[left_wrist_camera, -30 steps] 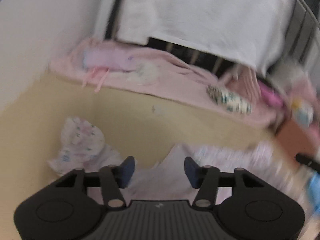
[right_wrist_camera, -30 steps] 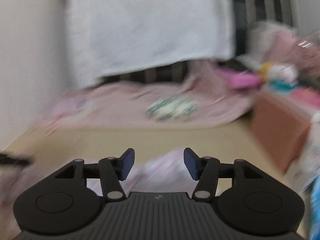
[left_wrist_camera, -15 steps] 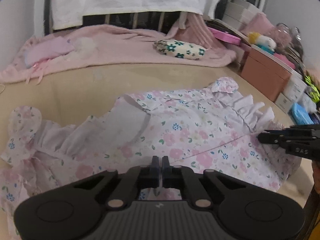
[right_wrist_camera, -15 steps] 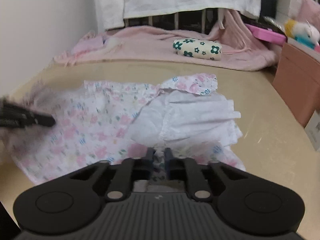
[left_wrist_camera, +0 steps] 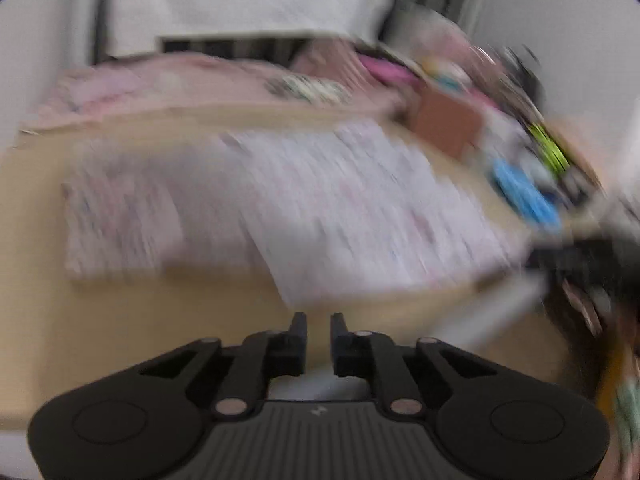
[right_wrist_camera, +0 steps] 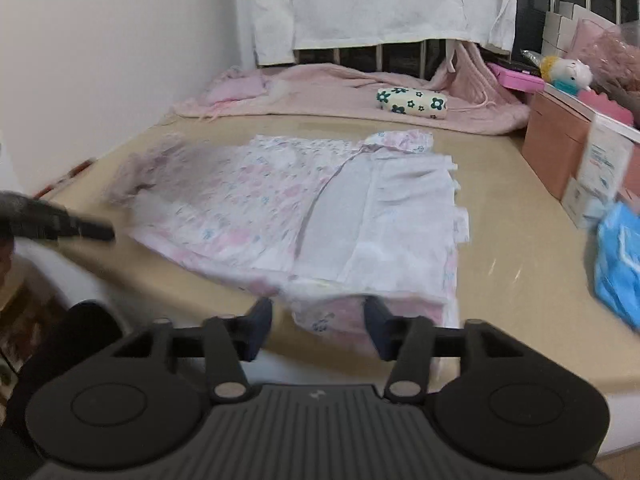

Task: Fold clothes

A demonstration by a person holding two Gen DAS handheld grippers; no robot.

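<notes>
step: fold just laid, both tools clear of the cloth; likely mid-task, one side folded over
garment: floral dress (right_wrist_camera: 280, 216) flat on the table (right_wrist_camera: 520, 272), right part turned over showing white lining, hem edge near the table's front
left tool (left_wrist_camera: 319, 326): jaws narrow, opening, nothing between them; view badly blurred
right tool (right_wrist_camera: 318, 326): jaws about half wide, opening, empty, just short of the hem
next: judged, regrip an unfolded edge, probably the left ruffled side, and carry it across
containers: pink box (right_wrist_camera: 560, 152) at the table's right, contents not visible; blue pack (right_wrist_camera: 620, 256) beside it
</notes>
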